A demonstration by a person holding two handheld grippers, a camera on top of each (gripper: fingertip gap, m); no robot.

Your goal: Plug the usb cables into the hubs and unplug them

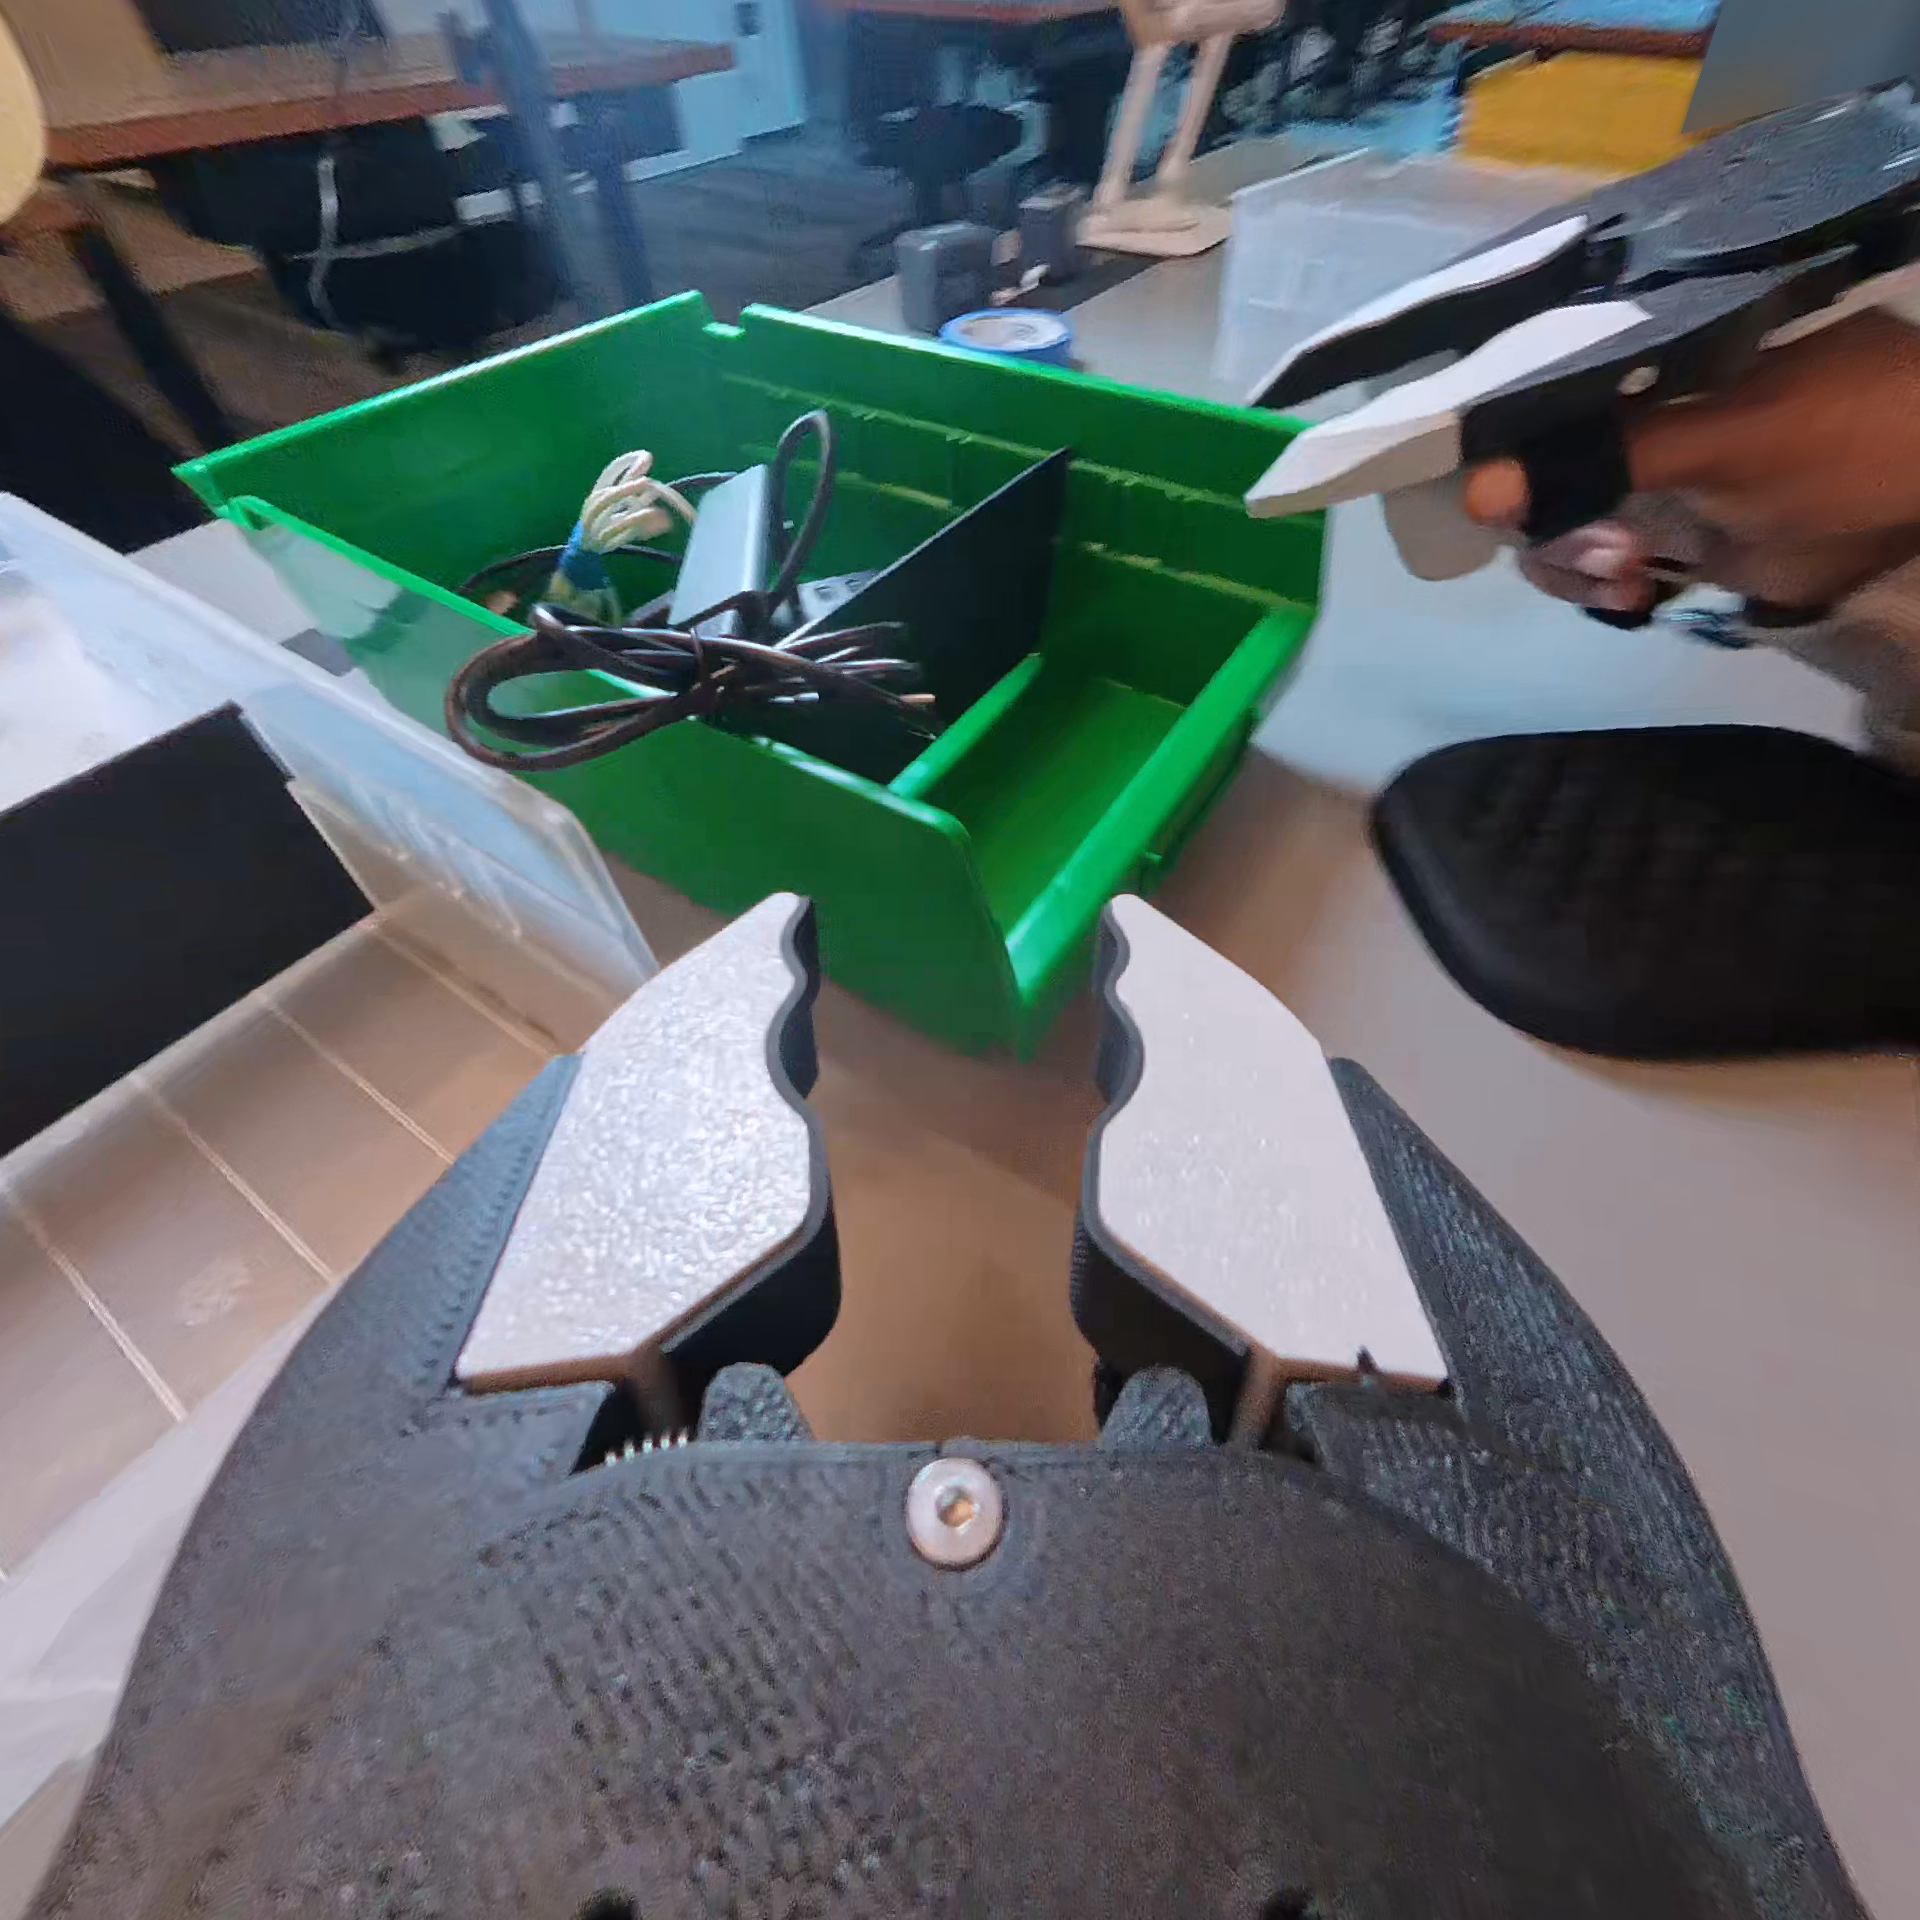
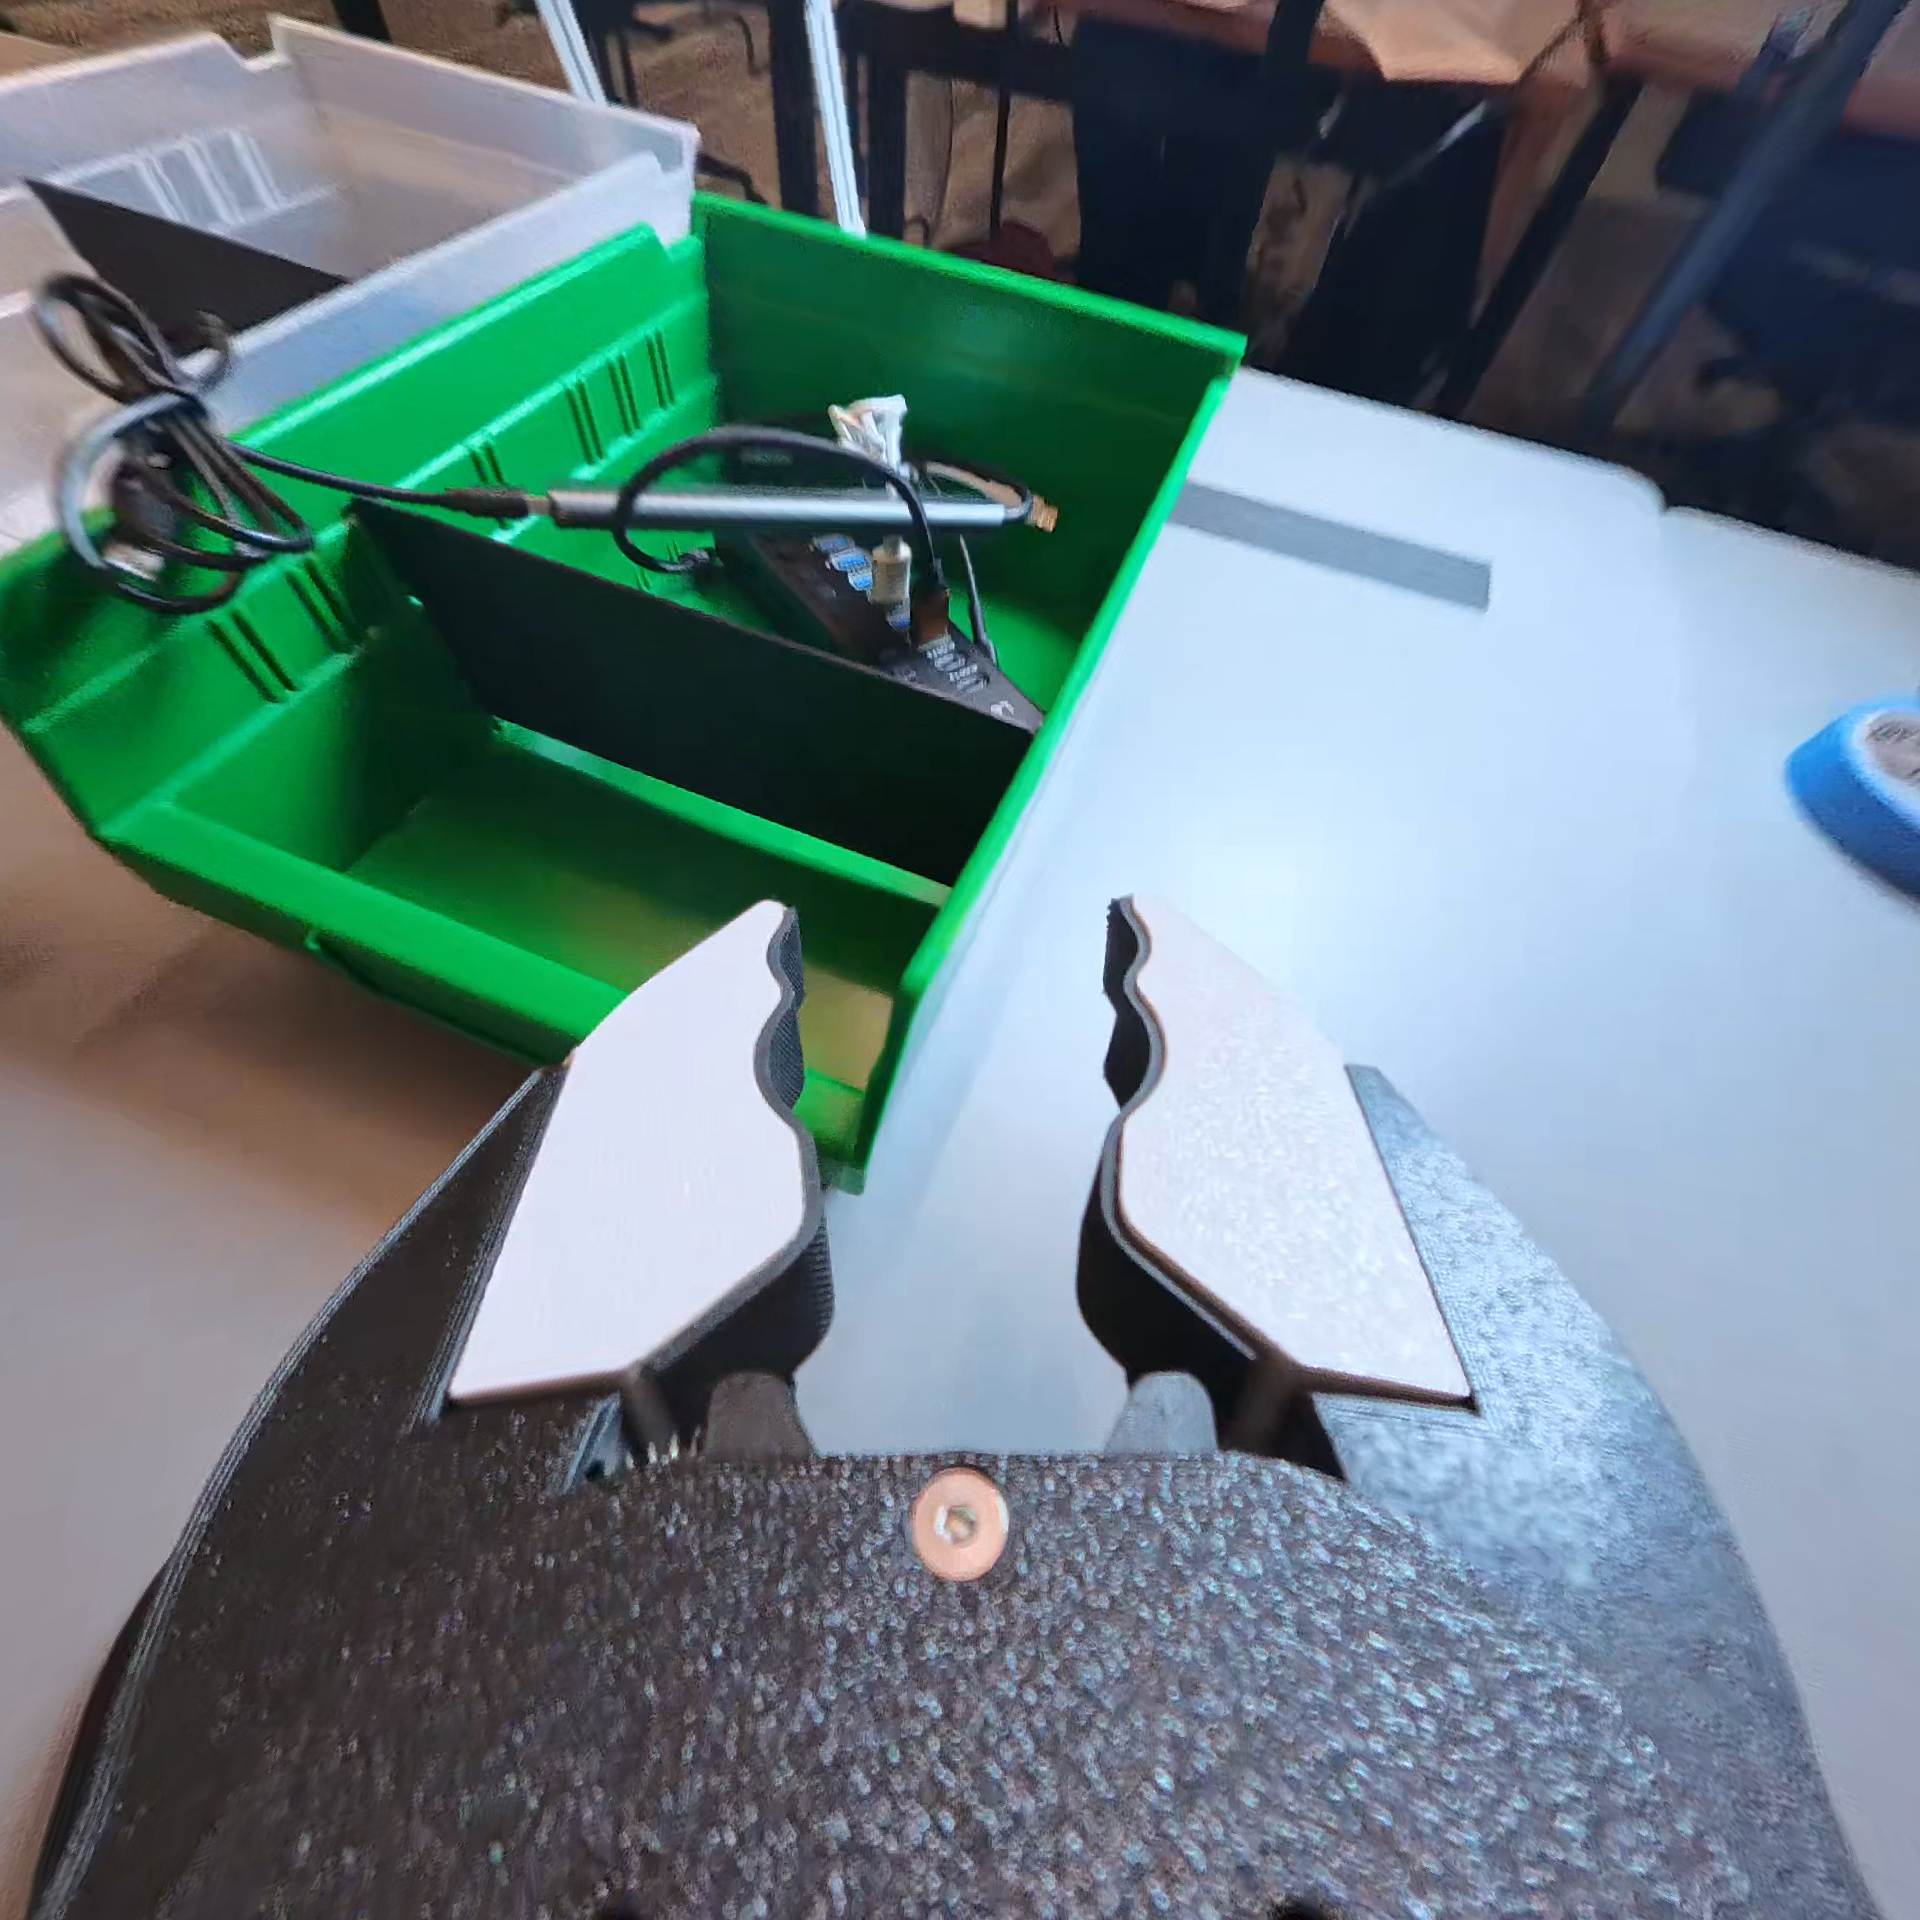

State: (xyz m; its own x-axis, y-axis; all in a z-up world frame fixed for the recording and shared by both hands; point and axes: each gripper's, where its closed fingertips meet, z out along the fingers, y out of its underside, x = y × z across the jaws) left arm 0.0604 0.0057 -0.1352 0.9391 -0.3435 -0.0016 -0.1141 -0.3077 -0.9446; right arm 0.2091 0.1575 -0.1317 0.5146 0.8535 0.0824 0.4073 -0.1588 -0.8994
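Both tools hang short of the green plastic bin (image 2: pixel 966 312), so by my reading the work is at its opening step: the approach, with nothing yet picked up or plugged.

The left hand-held gripper (image 1: pixel 954 940) sits low before the bin's near corner, its two pale fingers spread with only bare bench (image 2: pixel 1403 883) between them. The right hand-held gripper (image 2: pixel 954 935) is likewise spread and empty, poised just beside the bin's side wall. In the left wrist view it shows farther off, above the bin's far right corner.

The task's things all lie in the rear compartment, behind a tilted black divider panel (image 2: pixel 665 665). A dark multi-port hub (image 2: pixel 914 623) rests slanted there with what look like a couple of plugs already seated. A slim grey bar-shaped hub (image 2: pixel 790 509) lies across it. A bundle of thin black USB cable (image 1: pixel 665 675) spills over the bin's rim on the left side.

The next move, I judge, calls for one gripper to steady a hub while the other pinches a loose plug.

Room is tight inside: the walls and the leaning divider crowd the hubs, and a clear plastic tub (image 2: pixel 343 166) stands just beside the bin. The front compartment looks empty. On the right the bench is open, with a roll of blue tape (image 2: pixel 1860 779) well apart.
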